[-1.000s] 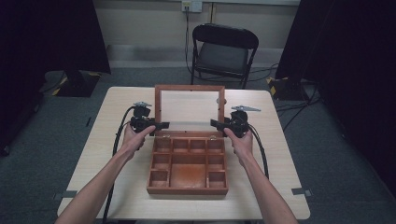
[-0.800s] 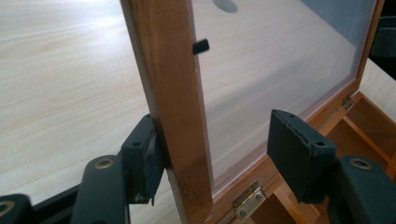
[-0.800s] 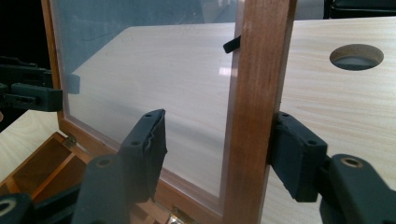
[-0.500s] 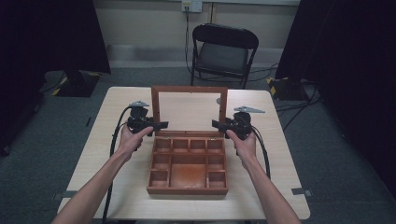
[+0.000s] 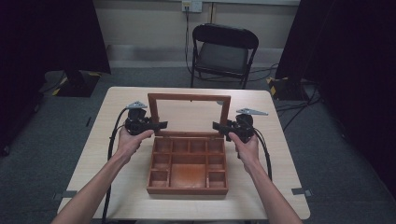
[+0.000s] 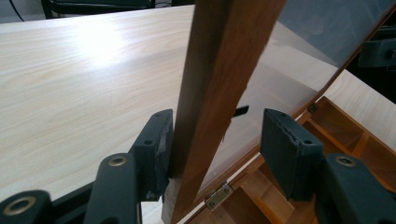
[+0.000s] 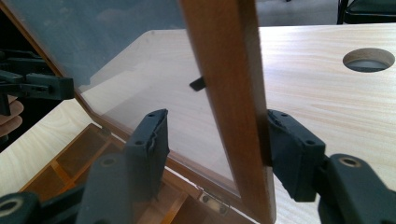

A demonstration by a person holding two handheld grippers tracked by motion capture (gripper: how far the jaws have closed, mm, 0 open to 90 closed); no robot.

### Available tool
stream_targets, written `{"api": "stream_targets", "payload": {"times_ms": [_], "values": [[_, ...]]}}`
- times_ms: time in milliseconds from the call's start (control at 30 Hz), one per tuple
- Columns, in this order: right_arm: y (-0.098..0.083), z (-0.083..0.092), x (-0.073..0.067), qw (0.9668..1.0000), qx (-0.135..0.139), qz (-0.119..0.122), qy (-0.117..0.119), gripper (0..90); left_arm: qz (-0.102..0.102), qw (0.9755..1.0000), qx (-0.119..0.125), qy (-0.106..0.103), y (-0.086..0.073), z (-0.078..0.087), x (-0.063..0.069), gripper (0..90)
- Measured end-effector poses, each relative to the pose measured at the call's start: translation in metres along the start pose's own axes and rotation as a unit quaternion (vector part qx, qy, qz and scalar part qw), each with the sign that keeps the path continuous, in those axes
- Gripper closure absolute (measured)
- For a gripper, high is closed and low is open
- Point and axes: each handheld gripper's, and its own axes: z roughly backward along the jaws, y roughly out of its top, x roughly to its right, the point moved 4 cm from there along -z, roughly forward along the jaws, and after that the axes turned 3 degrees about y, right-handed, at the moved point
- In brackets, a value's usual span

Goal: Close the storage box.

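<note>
At the centre of the frame one wooden box with nine compartments sits on one table, its glass lid upright between two grippers, left gripper and right gripper, both straddling its side rails without clamping.

a black folding chair stands on the grey floor beyond the table's far edge. cables trail across the floor off the far right corner. a round hole is cut into the tabletop.
</note>
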Motion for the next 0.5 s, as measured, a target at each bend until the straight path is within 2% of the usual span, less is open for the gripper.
{"api": "stream_targets", "payload": {"times_ms": [67,333,500], "values": [[0.0,0.0008,-0.0005,1.0,-0.001,0.0,-0.001,42.2,-0.005,1.0,-0.003,0.0,-0.0002,0.0006,-0.0003,44.7],[-0.0002,0.0022,-0.0012,1.0,-0.001,0.002,-0.004,42.8,0.0,1.0,0.001,-0.008,-0.0007,0.0028,0.0005,45.3],[0.0024,0.0035,-0.0026,0.9999,-0.004,0.005,-0.011,32.2,-0.002,1.0,0.003,-0.005,-0.0005,0.0033,0.0014,45.9]]}}
